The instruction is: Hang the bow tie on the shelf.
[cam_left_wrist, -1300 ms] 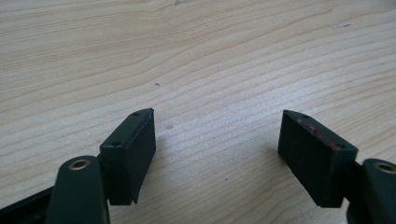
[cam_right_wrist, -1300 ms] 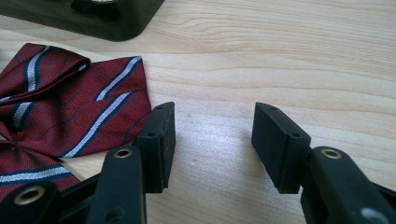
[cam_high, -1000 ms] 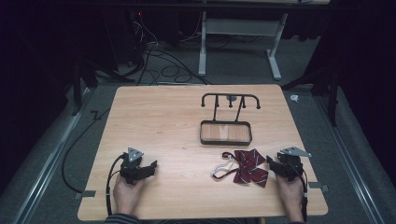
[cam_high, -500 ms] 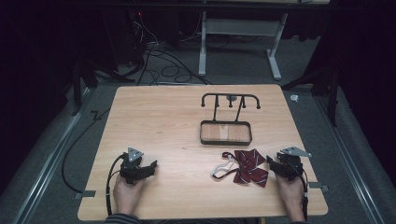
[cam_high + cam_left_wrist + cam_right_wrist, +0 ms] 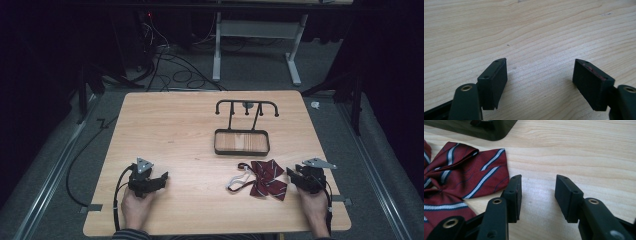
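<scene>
Near the front right part of the table (image 5: 165, 125) sits a dark red striped bow tie (image 5: 267, 179), lying flat with its long axis running roughly from far-left to near-right in the high view, one wing pointing toward the rack tray and the other toward the right gripper (image 5: 296, 176). Its pale strap (image 5: 239, 181) loops out on the left side. Just beyond it stands a black hook rack (image 5: 243, 131) with a wooden-floored tray.

From above, the right gripper looks nearly on the tie; the right gripper view clears that up: the tie's wing (image 5: 466, 175) lies just beside one of the fingers (image 5: 513, 195), not between them. Those fingers have just been closing but still stand apart over bare wood, nothing gripped.

Way over on the left, the left gripper (image 5: 156, 180) rests on the table, and its own view shows fingers (image 5: 494, 80) spread wide over plain wood grain
</scene>
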Demonstrator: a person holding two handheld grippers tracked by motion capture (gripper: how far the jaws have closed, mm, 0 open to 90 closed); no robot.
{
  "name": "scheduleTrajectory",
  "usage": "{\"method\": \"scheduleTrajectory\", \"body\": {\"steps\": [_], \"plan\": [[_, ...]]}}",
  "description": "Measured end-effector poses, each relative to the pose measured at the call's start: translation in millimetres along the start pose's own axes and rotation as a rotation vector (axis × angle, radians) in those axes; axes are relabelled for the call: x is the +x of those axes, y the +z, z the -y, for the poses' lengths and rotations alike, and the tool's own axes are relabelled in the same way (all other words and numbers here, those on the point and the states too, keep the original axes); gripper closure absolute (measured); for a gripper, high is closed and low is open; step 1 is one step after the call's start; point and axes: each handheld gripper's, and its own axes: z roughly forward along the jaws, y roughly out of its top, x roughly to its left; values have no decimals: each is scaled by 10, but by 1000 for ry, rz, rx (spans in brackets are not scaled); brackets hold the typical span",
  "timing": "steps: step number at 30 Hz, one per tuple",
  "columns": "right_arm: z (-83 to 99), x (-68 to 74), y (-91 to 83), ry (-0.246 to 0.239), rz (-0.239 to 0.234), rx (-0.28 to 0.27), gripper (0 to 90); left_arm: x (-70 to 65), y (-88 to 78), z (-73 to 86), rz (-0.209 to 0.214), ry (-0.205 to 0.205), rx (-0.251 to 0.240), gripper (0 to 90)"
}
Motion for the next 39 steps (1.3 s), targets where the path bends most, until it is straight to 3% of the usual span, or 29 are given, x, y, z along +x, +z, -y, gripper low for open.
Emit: {"method": "scheduleTrajectory", "body": {"steps": [21,39], "plan": [[-41,195,-190,-55,-85,-45,685,-1,0,0,-2,2,0,284],[-159,428,-160,-102,-175,-57,717,-3,1,-1,-3,3,0,284]]}}
